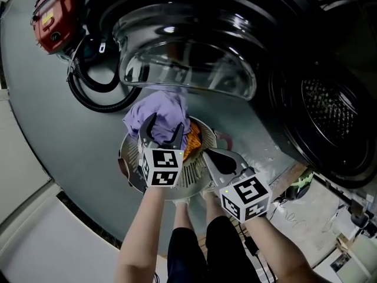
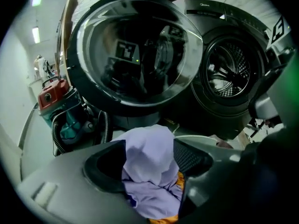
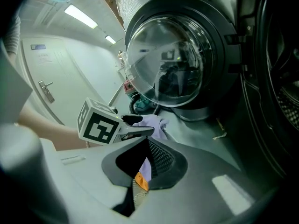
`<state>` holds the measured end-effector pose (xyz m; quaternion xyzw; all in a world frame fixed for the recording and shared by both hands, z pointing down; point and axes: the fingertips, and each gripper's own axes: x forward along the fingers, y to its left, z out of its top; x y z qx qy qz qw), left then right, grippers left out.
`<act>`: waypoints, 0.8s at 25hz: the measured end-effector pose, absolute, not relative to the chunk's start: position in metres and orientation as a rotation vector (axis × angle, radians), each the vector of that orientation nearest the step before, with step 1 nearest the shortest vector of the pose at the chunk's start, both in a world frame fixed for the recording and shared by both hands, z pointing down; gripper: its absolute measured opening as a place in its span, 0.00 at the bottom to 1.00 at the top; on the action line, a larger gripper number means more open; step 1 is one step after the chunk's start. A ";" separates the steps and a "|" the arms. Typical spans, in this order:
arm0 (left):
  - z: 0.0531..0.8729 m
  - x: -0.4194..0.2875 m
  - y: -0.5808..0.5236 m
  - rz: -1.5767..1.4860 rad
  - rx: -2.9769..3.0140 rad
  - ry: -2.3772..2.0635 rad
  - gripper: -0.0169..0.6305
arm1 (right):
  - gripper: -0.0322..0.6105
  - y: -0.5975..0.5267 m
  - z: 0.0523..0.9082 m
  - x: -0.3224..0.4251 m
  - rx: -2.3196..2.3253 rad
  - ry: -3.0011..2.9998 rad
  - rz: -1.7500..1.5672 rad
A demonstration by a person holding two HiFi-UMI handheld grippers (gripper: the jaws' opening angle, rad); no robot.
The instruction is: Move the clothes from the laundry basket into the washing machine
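A round pale laundry basket (image 1: 126, 158) stands on the floor below the washing machine's open glass door (image 1: 188, 58). A purple cloth (image 1: 159, 108) is heaped on top of it, with an orange cloth (image 1: 193, 139) beside and under it. My left gripper (image 1: 165, 124) is open, its jaws straddling the purple cloth (image 2: 149, 162), which fills the gap between them. My right gripper (image 1: 206, 152) is shut with nothing in it, just right of the left one, over the basket's rim. Through the slit of the right gripper (image 3: 145, 141) a strip of orange cloth (image 3: 141, 181) shows.
The dark washer drum (image 1: 330, 111) opens at the right. A red vacuum cleaner (image 1: 56, 19) with a black hose (image 1: 94, 96) stands at the far left. Cables and small litter (image 1: 294, 187) lie on the floor at the right. The person's legs (image 1: 200, 252) are right behind the basket.
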<state>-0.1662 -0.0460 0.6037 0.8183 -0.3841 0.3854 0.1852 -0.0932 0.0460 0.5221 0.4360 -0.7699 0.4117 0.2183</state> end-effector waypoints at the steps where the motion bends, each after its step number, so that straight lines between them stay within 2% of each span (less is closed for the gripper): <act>1: 0.608 -0.163 -0.046 1.123 2.314 -1.055 0.50 | 0.09 0.045 0.523 -0.092 1.208 -2.131 1.136; 5: 0.627 -0.156 -0.044 1.270 2.316 -0.990 0.54 | 0.09 0.043 0.527 -0.087 1.224 -2.130 1.143; 11: 0.630 -0.157 -0.052 1.306 2.295 -1.062 0.54 | 0.09 0.047 0.527 -0.081 1.238 -2.128 1.156; 16: 0.626 -0.160 -0.051 1.305 2.292 -1.070 0.46 | 0.09 0.051 0.524 -0.083 1.248 -2.125 1.167; 20: 0.624 -0.162 -0.046 1.305 2.292 -1.048 0.32 | 0.09 0.051 0.519 -0.087 1.259 -2.125 1.177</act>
